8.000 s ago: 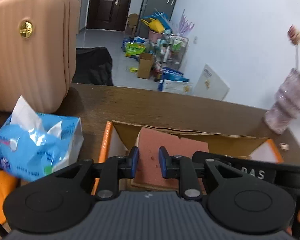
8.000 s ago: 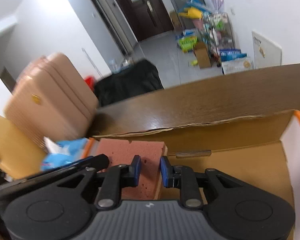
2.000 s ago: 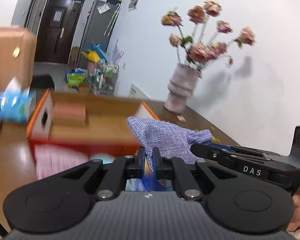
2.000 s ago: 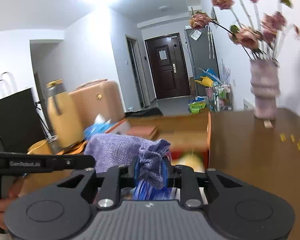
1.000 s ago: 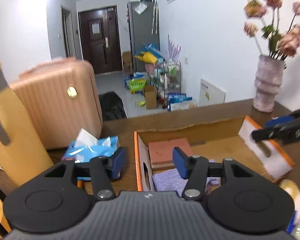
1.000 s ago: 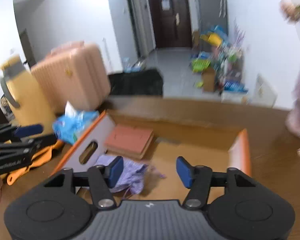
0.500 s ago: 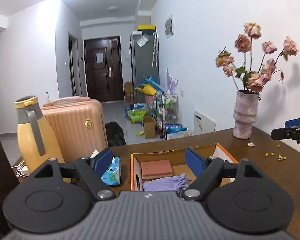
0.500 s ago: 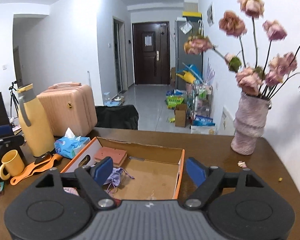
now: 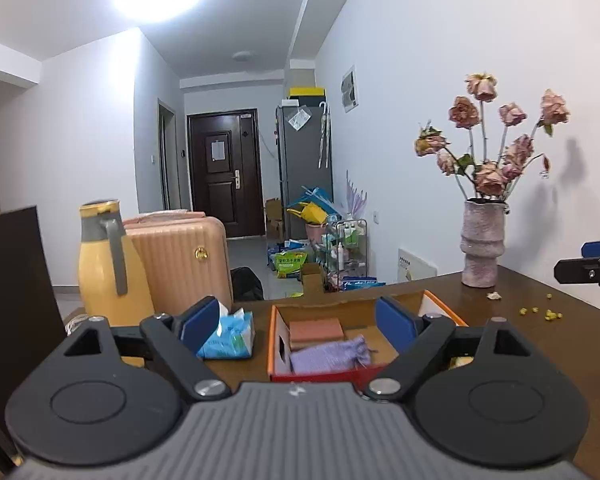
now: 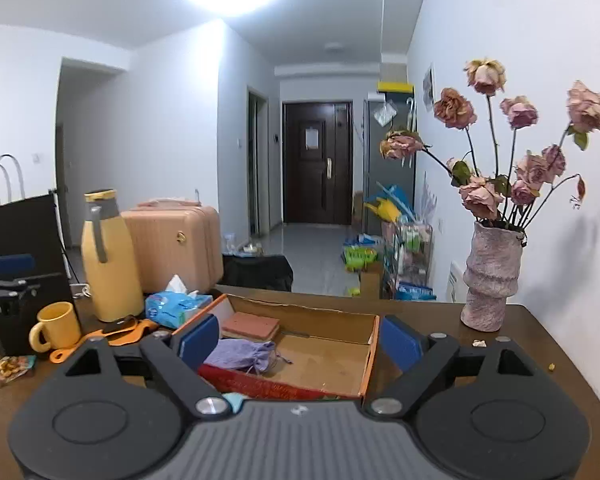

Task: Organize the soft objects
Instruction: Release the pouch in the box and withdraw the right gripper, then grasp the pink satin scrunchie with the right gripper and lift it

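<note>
Both your left gripper (image 9: 296, 322) and right gripper (image 10: 300, 340) are opening, empty; leave the pouch (image 10: 242, 354) in the box (image 10: 370, 360).

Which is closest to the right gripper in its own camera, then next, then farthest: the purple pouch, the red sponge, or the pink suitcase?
1. Purple pouch, front left of the box.
2. Red sponge, just behind it.
3. Pink suitcase, far left, beyond the table.

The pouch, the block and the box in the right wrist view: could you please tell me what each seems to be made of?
Pouch: lilac woven cloth, matte, judging by its coarse weave, gathered neck and loose drawstring.
Block: probably sponge or foam, reddish brown and dull, with a faintly pitted top.
Box: cardboard, raw brown inside with a torn back edge; the outside looks printed orange and red.
</note>
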Demonstrator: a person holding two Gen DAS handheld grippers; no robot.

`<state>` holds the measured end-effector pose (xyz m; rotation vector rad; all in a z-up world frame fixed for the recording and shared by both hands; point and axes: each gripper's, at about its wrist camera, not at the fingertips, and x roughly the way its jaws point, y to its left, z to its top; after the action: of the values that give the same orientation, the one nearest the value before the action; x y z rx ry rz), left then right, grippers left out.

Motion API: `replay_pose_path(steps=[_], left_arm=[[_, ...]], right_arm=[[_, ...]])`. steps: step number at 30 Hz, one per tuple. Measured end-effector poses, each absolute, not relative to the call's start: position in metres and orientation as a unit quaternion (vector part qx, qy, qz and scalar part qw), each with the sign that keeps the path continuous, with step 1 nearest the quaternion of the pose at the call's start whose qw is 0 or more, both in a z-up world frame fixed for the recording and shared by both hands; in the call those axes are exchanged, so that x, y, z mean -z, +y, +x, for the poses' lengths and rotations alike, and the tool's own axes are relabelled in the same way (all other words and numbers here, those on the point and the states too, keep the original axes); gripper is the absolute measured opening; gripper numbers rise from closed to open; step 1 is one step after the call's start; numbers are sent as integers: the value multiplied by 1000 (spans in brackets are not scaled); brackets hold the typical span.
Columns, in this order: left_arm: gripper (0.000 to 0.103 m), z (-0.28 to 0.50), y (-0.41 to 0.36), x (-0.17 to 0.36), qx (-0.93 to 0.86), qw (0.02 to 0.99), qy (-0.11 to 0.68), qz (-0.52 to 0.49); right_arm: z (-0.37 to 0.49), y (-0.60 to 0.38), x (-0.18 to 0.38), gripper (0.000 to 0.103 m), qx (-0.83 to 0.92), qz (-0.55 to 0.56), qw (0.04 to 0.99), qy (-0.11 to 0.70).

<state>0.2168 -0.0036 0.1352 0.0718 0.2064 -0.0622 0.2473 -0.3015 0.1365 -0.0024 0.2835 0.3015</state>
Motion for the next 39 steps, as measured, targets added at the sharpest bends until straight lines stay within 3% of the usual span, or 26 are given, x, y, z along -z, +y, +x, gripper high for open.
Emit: replay_pose_path(steps=[10, 17, 23, 25, 30, 34, 39], left_arm=[[95, 111, -16, -53, 36, 993, 110, -4], [95, 94, -13, -24, 35, 988, 151, 4], [95, 118, -9, -17, 27, 985, 171, 0], [95, 129, -6, -13, 28, 984, 179, -1], [94, 166, 3, -7, 26, 980, 199, -4], [75, 209, 13, -2, 23, 975, 219, 2], [71, 268, 27, 1, 55, 972, 228, -14]], right_arm=[[128, -293, -59, 93, -149, -30, 986, 66], [98, -280, -11, 93, -181, 5, 975, 132], [110, -269, -6, 91, -172, -6, 974, 145], [122, -265, -4, 82, -176, -5, 972, 158], [159, -251, 5, 76, -178, 5, 966, 188], [200, -240, 16, 63, -167, 34, 960, 220], [251, -218, 24, 51, -156, 58, 952, 257]])
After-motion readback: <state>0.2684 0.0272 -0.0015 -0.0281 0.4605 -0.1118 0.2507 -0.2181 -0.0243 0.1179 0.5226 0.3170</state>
